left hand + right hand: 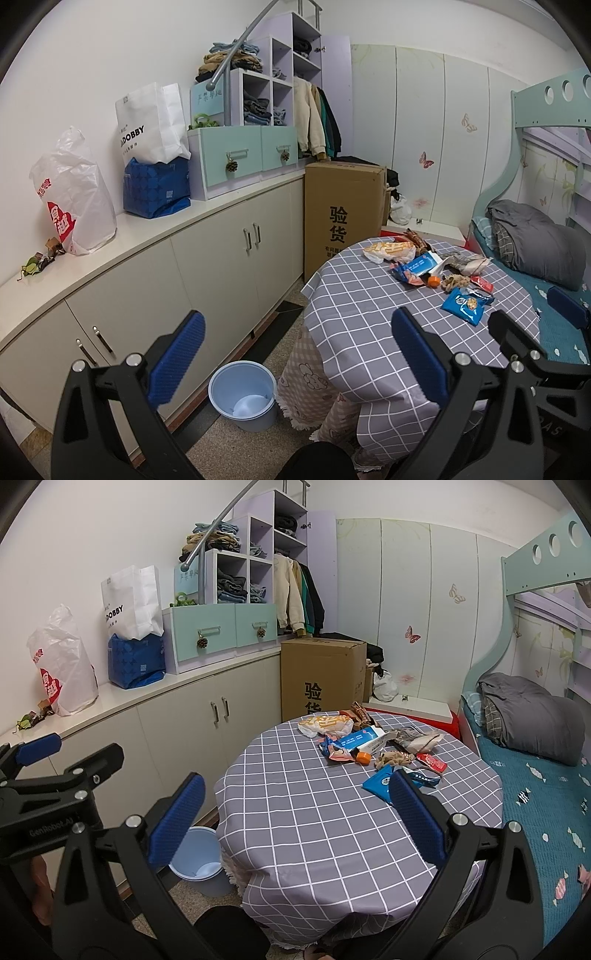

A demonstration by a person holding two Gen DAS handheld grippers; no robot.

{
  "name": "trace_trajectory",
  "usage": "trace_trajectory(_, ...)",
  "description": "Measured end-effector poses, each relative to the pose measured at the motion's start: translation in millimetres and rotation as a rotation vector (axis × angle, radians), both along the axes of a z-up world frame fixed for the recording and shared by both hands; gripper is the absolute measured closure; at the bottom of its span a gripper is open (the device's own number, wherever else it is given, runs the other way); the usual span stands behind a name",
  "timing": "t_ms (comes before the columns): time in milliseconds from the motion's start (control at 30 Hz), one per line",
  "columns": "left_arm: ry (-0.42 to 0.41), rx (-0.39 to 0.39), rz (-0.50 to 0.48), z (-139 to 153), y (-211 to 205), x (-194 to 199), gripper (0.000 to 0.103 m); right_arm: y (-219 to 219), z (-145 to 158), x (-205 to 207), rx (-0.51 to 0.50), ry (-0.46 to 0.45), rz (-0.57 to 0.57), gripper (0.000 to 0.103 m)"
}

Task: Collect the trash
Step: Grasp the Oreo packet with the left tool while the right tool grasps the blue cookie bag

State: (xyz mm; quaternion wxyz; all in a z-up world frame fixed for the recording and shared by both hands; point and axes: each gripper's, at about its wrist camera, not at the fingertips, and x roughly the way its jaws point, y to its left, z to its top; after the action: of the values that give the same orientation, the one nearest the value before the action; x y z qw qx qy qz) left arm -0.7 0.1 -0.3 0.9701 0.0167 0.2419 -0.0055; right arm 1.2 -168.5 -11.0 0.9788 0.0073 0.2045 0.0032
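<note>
Both grippers wide open, empty — nothing collected yet.
The flat blue foil snack wrapper (pixel 384 783) lies on the grey checked round table (pixel 314 812), just ahead of the right gripper (pixel 295 819) — nearer it than the left gripper (pixel 295 354).

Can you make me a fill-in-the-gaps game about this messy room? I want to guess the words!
1. The wrappers lie on a round table with a grey ____ cloth.
2. The light blue bin stands on the ____ beside the table.
3. Both the left tool and the right tool are ____ and hold nothing.
4. The small cap among the wrappers is ____.

Missing words: checked; floor; open; orange
</note>
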Motion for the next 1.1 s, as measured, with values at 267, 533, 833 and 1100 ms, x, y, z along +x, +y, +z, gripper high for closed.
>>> trace_trajectory(267, 0.017, 0.011, 0.006, -0.3, 5.9, 3.0, 0.004, 5.8, -3.3, 9.3, 0.015, 0.012, 0.000, 0.006)
trace_trajectory(533, 0.076, 0.039, -0.039, -17.7, -27.3, 44.1, 0.004, -28.3, -19.7, 31.2, 0.077, 0.062, -0.031, 0.006)
trace_trajectory(833, 0.266, -0.013, -0.286, -75.2, -112.8, 133.9, 0.004, -121.5, -62.6, 72.5, 0.123, 0.183, -0.230, 0.006)
trace_trajectory(1100, 0.375, -0.001, -0.392, -119.6, -180.7, 194.6, 0.005, -181.0, -104.0, 122.2, 0.122, 0.295, -0.302, 0.006)
